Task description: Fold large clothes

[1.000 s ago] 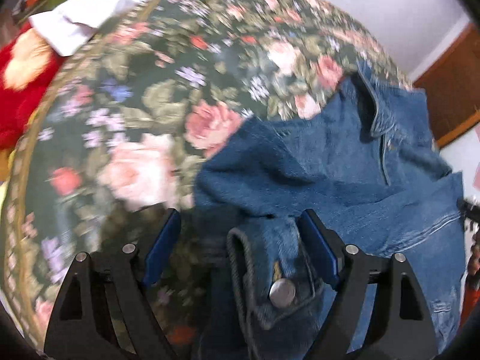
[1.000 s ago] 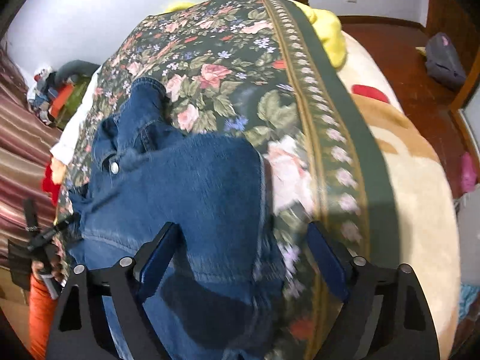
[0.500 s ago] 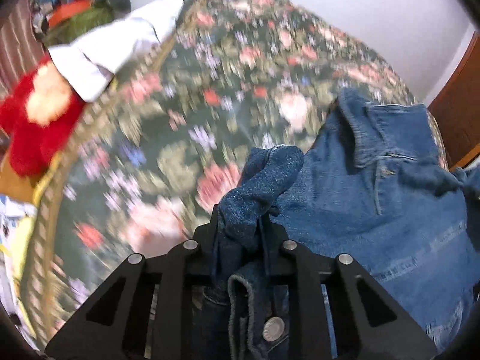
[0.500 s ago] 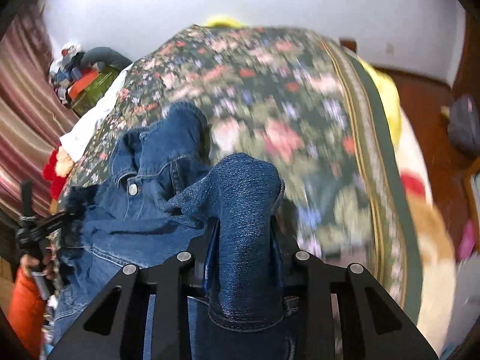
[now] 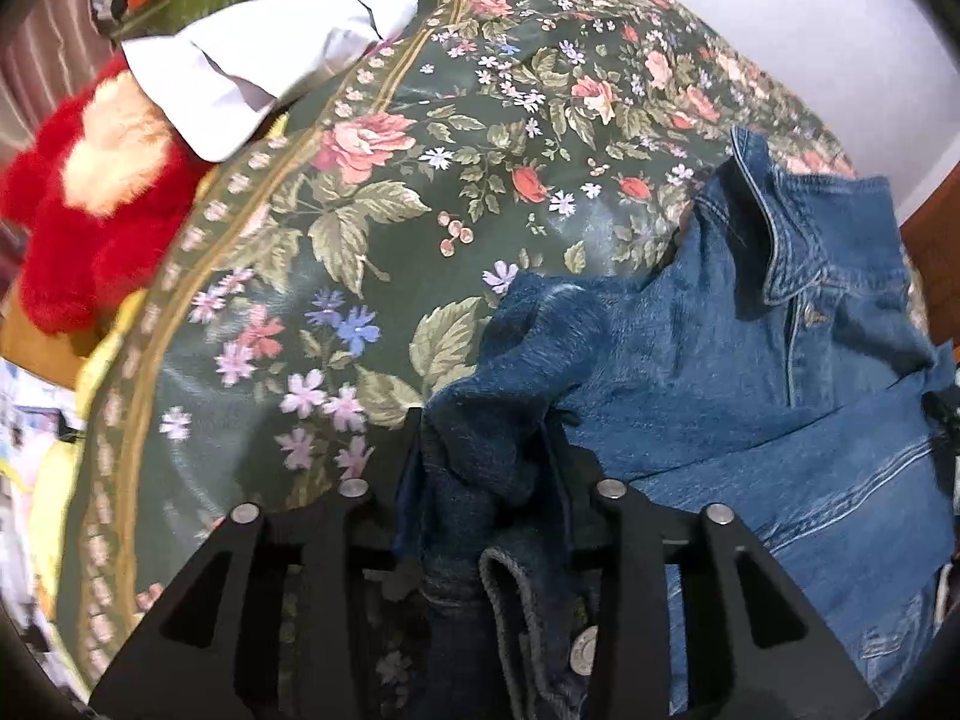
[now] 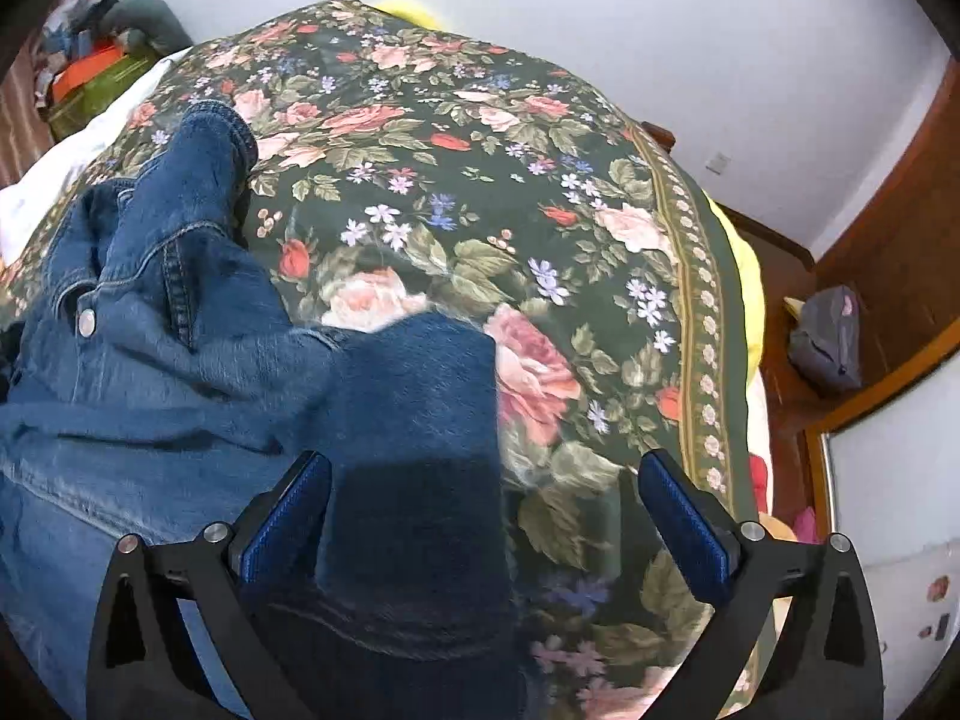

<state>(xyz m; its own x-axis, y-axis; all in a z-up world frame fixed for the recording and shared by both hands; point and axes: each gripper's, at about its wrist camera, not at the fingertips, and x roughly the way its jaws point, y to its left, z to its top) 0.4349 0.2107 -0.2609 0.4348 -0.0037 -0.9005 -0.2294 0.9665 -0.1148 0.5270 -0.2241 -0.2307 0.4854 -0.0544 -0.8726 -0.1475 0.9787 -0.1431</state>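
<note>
A blue denim jacket point(image 5: 750, 372) lies on a bed with a dark green floral cover point(image 5: 390, 210). Its collar points to the far side. My left gripper point(image 5: 486, 468) is shut on a bunched sleeve of the jacket, with a cuff and metal button point(image 5: 582, 651) hanging between the fingers. In the right wrist view the jacket point(image 6: 180, 372) fills the left side, one sleeve point(image 6: 204, 180) stretched away. My right gripper point(image 6: 480, 516) is open, its blue pads point(image 6: 684, 522) spread wide over the other sleeve point(image 6: 414, 450), which lies loose under it.
A red plush toy point(image 5: 90, 210) and a white cloth point(image 5: 270, 60) lie past the bed's left edge. Clutter point(image 6: 90, 66) sits at the far left corner. A grey bag point(image 6: 828, 336) lies on the wooden floor to the right. A white wall stands behind the bed.
My right gripper was shut on the sleeve half a second ago; it has opened and the sleeve has dropped flat. My left gripper stays shut on its sleeve and has drifted slightly.
</note>
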